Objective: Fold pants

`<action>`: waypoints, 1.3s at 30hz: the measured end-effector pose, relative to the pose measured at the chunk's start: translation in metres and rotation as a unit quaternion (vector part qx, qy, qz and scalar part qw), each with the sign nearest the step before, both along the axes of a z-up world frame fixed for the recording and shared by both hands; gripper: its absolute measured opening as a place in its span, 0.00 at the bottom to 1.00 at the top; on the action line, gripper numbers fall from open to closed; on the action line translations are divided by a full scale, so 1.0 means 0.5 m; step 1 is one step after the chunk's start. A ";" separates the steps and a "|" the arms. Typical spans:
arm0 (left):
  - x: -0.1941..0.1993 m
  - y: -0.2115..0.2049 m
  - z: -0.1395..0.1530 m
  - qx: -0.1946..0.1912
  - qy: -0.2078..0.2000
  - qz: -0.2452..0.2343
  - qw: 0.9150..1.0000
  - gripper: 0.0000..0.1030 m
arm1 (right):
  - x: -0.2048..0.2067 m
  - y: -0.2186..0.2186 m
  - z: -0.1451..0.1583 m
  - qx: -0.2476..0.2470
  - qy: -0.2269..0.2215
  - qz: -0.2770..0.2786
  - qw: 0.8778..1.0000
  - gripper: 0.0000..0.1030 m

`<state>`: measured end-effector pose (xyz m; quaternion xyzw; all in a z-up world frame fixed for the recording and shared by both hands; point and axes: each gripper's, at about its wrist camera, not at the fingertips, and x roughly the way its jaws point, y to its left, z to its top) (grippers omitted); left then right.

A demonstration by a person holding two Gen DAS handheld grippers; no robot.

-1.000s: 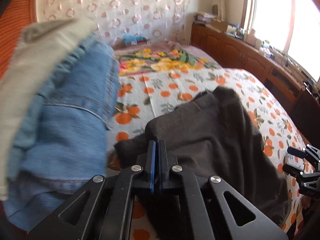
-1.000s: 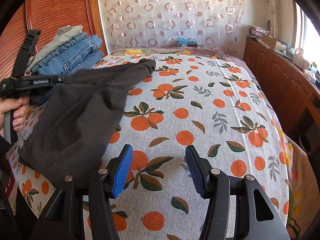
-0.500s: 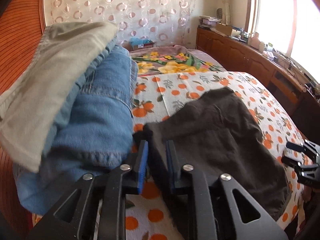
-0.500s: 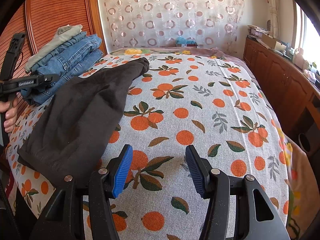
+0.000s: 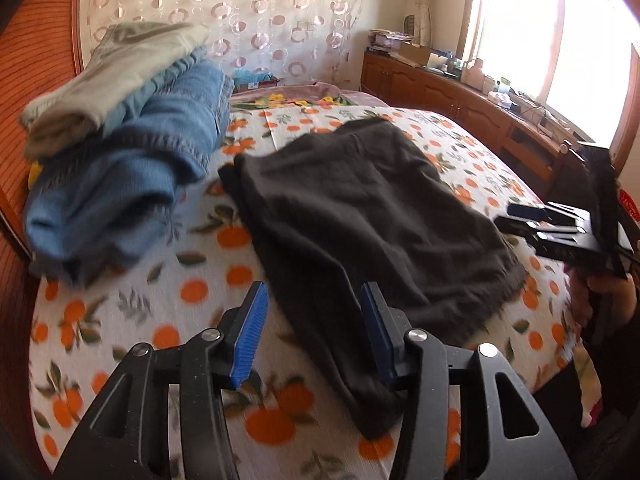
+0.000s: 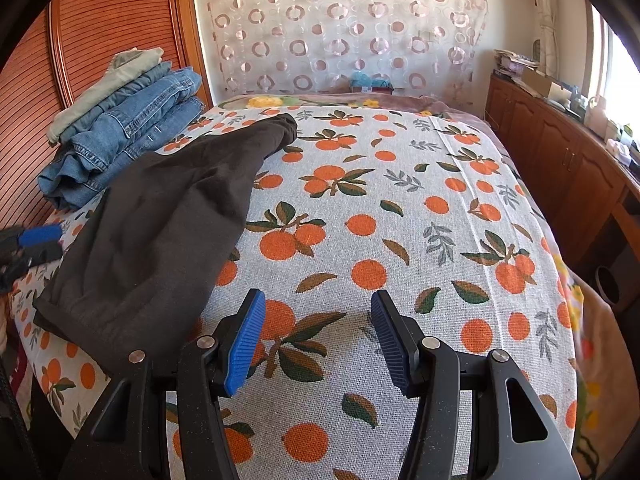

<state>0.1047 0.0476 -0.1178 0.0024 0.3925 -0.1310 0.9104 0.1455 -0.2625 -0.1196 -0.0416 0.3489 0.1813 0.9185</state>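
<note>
Dark grey pants (image 5: 372, 216) lie folded in a long strip on the orange-print bed cover (image 5: 120, 320), and they show on the left of the right wrist view (image 6: 160, 232). My left gripper (image 5: 316, 332) hovers at their near end with its jaws opening; the cloth's edge lies below the gap and the blue pads (image 5: 250, 332) do not press on it. The same gripper (image 6: 40, 243) shows at the left edge of the other view. My right gripper (image 6: 318, 340) is open over bare bed cover (image 6: 400, 200) beside the pants, with nothing between its fingers. It also appears at right (image 5: 514, 217), held by a hand (image 5: 600, 300).
A stack of folded blue jeans (image 6: 120, 136) topped by pale green pants (image 6: 112, 76) sits at the bed's far left, against a slatted wooden panel (image 6: 100, 20). A wooden cabinet (image 6: 560, 160) with clutter runs along the right under a bright window. A circle-print curtain (image 6: 340, 32) hangs behind.
My left gripper let go of the dark pants, opened and drew back from the jeans stack toward the bed's near edge. The pants now lie flat. The right gripper kept still.
</note>
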 end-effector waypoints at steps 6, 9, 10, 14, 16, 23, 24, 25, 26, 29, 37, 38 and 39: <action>-0.064 -0.013 -0.020 -0.009 0.008 -0.007 1.000 0.44 | 0.004 0.002 -0.001 -0.003 0.004 -0.002 1.000 0.55; -0.080 -0.017 -0.021 -0.015 0.006 -0.010 1.000 0.37 | 0.002 0.003 -0.001 -0.006 0.003 -0.002 1.000 0.55; -0.080 -0.020 -0.020 -0.016 0.006 -0.011 1.000 0.35 | 0.002 0.002 -0.001 -0.007 0.003 -0.002 1.000 0.55; -0.083 -0.030 -0.019 -0.017 0.004 -0.018 1.000 0.33 | 0.003 0.003 -0.001 -0.007 0.003 -0.002 1.000 0.55; -0.086 -0.034 -0.018 -0.017 0.003 -0.020 1.000 0.30 | 0.003 0.003 -0.001 -0.009 0.002 -0.002 1.000 0.55; -0.076 -0.036 -0.044 -0.019 0.030 -0.012 0.999 0.29 | 0.003 0.003 -0.001 -0.009 0.002 -0.002 1.000 0.55; -0.077 -0.038 -0.045 -0.018 0.028 -0.013 0.999 0.29 | 0.003 0.003 -0.001 -0.009 0.002 -0.002 1.000 0.55; -0.078 -0.040 -0.044 -0.014 0.025 -0.014 1.000 0.29 | 0.003 0.003 -0.001 -0.009 0.003 -0.002 1.000 0.55; -0.080 -0.042 -0.043 -0.012 0.022 -0.016 1.000 0.29 | 0.003 0.002 -0.001 -0.008 0.003 -0.002 1.000 0.55; -0.084 -0.043 -0.041 -0.009 0.013 -0.020 1.000 0.16 | 0.003 0.002 -0.001 -0.008 0.003 -0.002 1.000 0.55; -0.129 -0.013 0.018 -0.043 -0.022 -0.012 0.999 0.10 | 0.003 0.002 -0.001 -0.007 0.003 -0.002 1.000 0.55; -0.136 -0.009 0.020 -0.043 -0.022 -0.012 0.999 0.10 | 0.003 0.002 -0.001 -0.006 0.003 -0.003 1.000 0.55; -0.141 -0.008 0.020 -0.040 -0.018 -0.012 0.999 0.10 | 0.002 0.002 -0.001 -0.006 0.003 -0.003 1.000 0.55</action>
